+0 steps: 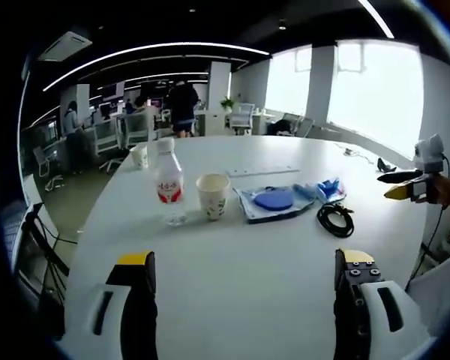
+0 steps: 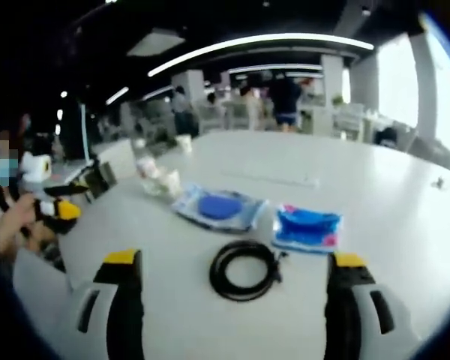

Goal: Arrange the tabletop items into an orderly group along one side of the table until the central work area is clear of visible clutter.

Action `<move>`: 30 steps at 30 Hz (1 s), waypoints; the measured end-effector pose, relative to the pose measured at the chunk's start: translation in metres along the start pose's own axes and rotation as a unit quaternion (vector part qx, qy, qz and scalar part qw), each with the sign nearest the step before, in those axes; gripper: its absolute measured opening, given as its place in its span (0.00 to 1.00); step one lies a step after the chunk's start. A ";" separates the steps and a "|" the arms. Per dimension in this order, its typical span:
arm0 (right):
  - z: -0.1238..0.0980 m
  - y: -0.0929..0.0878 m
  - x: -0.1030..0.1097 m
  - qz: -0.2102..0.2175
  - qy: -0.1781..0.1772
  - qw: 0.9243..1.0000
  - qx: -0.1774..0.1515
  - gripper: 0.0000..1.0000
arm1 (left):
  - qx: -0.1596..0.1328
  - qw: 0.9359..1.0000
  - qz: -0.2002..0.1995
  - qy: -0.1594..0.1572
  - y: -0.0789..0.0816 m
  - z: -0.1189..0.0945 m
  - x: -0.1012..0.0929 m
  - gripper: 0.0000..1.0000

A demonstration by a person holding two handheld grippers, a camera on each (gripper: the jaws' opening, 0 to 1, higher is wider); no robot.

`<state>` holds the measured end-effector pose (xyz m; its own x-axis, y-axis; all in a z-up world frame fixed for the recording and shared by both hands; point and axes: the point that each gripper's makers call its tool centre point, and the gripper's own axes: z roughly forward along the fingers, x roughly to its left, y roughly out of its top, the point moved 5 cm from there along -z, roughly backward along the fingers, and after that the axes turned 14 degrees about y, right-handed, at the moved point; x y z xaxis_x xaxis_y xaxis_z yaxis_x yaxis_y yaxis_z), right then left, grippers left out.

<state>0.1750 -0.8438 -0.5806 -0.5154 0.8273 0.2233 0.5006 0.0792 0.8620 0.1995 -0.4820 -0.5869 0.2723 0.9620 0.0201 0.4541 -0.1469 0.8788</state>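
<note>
Two grippers, both spread wide and holding nothing. Left gripper (image 1: 244,289) low in the left gripper view, jaws well apart over bare white table (image 1: 240,247); right gripper (image 2: 232,289) low in the right gripper view, jaws likewise apart.

In the left gripper view, seen across the middle of the frame: clear bottle (image 1: 168,180) with a red label, upright, left of centre; paper cup (image 1: 213,195) upright just beside it to the right, apart from it. Further right, flat clear pouch (image 1: 274,202) with a blue disc inside, lying on the table. At its right end, blue packet (image 1: 327,189), touching or overlapping the pouch, hard to tell which. Below and right of that, coiled black cable (image 1: 335,219), near the packet. A second white cup (image 1: 139,155) behind the bottle, toward upper left. At the right edge, the right gripper (image 1: 405,184), yellow-tipped.

In the right gripper view: coiled black cable (image 2: 244,270) at centre, between and just above the two jaws. Above it, clear pouch (image 2: 219,208) left and blue packet (image 2: 307,228) right, apart from each other. Bottle and cup (image 2: 159,178) blurred at upper left. Left gripper (image 2: 60,208) at the left edge, held by a hand (image 2: 15,221).

Office desks and standing people far behind, blurred.
</note>
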 end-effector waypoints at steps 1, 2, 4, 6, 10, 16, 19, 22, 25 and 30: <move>-0.004 0.000 0.003 0.000 0.000 1.000 0.000 1.00 | 0.001 1.000 0.002 0.000 0.000 -0.004 0.000 1.00; -0.007 0.000 0.005 -0.001 0.001 1.000 0.002 1.00 | 0.001 1.000 0.002 0.000 -0.001 -0.006 0.000 1.00; -0.015 -0.001 0.010 -0.002 0.001 1.000 0.000 1.00 | 0.002 1.000 0.002 -0.003 -0.002 -0.012 0.001 1.00; -0.022 -0.002 0.017 -0.004 0.004 1.000 -0.003 1.00 | 0.003 1.000 0.002 -0.004 -0.003 -0.019 0.001 1.00; -0.036 -0.008 0.029 -0.002 0.007 1.000 0.003 1.00 | 0.005 1.000 0.002 -0.003 -0.005 -0.034 0.003 1.00; -0.058 -0.018 0.041 0.003 0.000 1.000 0.000 1.00 | 0.007 1.000 0.004 -0.004 -0.009 -0.053 0.005 1.00; -0.067 -0.024 0.044 0.002 -0.007 1.000 0.001 1.00 | 0.007 1.000 0.000 -0.005 -0.011 -0.063 0.004 1.00; -0.075 -0.031 0.047 0.009 -0.012 1.000 0.001 1.00 | 0.007 1.000 -0.003 -0.002 -0.014 -0.071 0.003 1.00; -0.081 -0.037 0.053 0.015 -0.007 1.000 -0.008 1.00 | 0.005 1.000 -0.005 0.000 -0.017 -0.079 0.001 1.00; -0.085 -0.047 0.058 0.020 -0.008 1.000 0.001 0.99 | 0.014 1.000 -0.006 0.003 -0.022 -0.086 -0.002 1.00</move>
<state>0.0623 -0.8470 -0.5693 -0.4834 0.8389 0.2502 0.5222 0.0469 0.8515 0.1156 -0.4605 -0.5651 0.2611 0.9652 0.0131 0.4802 -0.1417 0.8656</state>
